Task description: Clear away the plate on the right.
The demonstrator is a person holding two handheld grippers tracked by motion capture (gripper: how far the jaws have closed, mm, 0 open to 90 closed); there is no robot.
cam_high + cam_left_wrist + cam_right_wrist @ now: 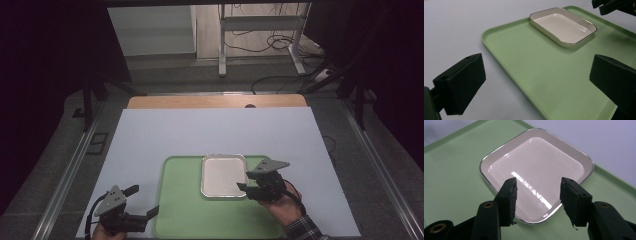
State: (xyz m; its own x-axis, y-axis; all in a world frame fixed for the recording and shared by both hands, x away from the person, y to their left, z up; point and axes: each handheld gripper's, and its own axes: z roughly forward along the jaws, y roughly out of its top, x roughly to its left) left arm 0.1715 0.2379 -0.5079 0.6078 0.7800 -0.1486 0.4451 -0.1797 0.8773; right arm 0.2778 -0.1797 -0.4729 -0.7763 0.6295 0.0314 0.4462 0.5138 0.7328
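Observation:
A white rectangular dish (223,175) with a thin metallic rim sits empty on the far part of a green tray (180,210). My right gripper (245,180) hovers at the dish's right near edge, held by a hand in a plaid sleeve. In the right gripper view the dish (536,162) lies just beyond my open right gripper (537,192), nothing between its fingers. My left gripper (145,200) is open wide at the tray's left near edge. In the left gripper view its jaws frame the tray (524,57) and the dish (564,25); the right gripper (614,6) shows top right.
A pale lilac sheet (200,130) covers the table, with a wooden edge (215,101) at the back. Beyond it stand a metal frame (222,45) and loose cables (280,42) on the floor. Dark curtains flank both sides.

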